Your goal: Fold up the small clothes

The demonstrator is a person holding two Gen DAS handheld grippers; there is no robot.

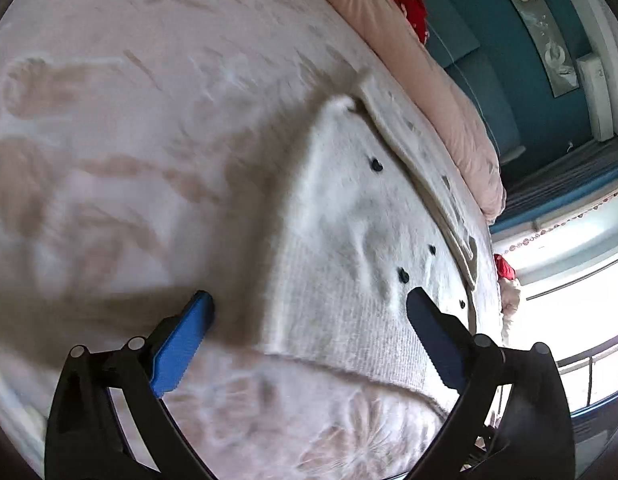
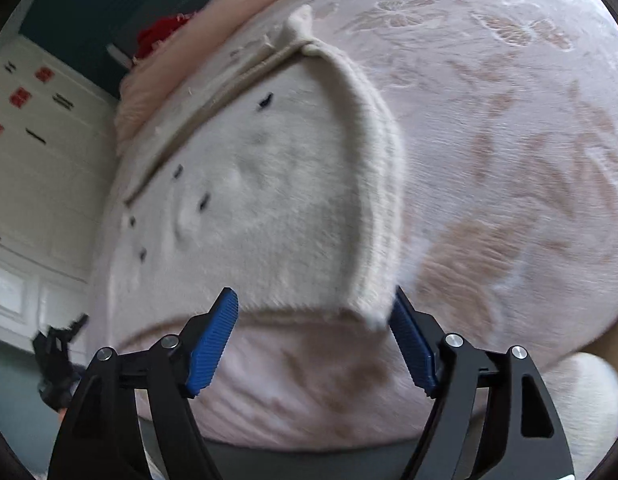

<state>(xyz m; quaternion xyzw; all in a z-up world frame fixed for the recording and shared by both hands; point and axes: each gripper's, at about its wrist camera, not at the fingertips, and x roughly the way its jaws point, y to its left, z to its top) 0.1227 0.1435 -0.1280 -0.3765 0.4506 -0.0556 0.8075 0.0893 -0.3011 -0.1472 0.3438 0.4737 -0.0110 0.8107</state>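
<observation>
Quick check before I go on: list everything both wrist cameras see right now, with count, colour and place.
knit garment: one, off-white with small dark spots, lying flat on the bed, near edge toward both grippers
bedspread: one, pale pink with a faded floral pattern, under the garment
quilt: one, pink, bunched along the bed's far edge
red item: one, beyond the quilt; what it is cannot be told
wall: teal, behind the bed
cabinet: white, with red stickers, left in the right wrist view
left gripper: open, over the garment's near edge
right gripper: open, at the garment's near corner
</observation>
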